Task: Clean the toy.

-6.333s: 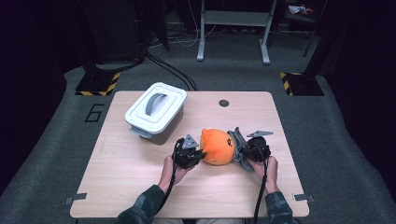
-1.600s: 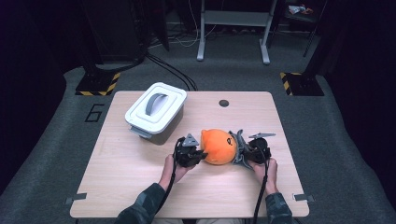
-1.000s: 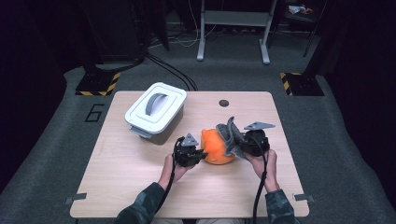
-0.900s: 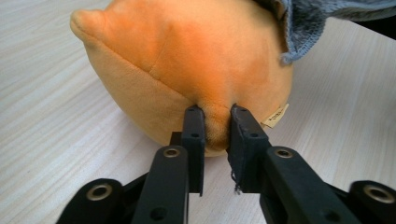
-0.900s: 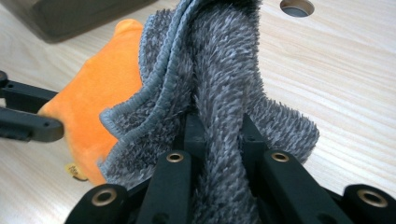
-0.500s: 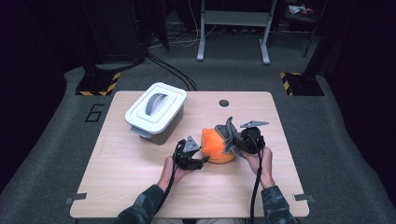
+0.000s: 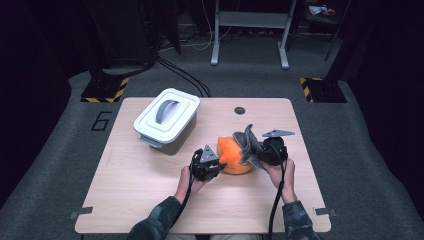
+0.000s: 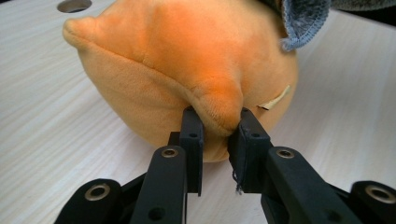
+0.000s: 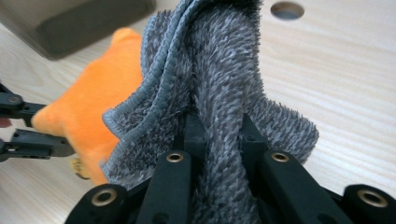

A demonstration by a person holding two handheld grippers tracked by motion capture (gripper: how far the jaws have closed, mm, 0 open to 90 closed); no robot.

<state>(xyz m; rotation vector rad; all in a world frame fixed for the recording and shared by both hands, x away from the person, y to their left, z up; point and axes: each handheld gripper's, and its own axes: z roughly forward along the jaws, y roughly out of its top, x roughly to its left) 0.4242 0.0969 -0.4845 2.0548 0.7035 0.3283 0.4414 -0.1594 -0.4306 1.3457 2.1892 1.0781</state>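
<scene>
The left tongs [image 8: 215, 133] have just been closing and are now pinching a small fold of the orange plush toy [image 8: 187, 70] resting on the table [image 7: 150, 200], while the right tongs [image 9: 218, 135] are clamping a bunch of grey cloth [image 9: 219, 70] draped against the toy's far side. The fold is shallow and soft — a pull from the cloth side is likely to be slipping it free. The white lidded box [image 7: 166, 120] is sitting well apart, lid on — contents hidden.
</scene>
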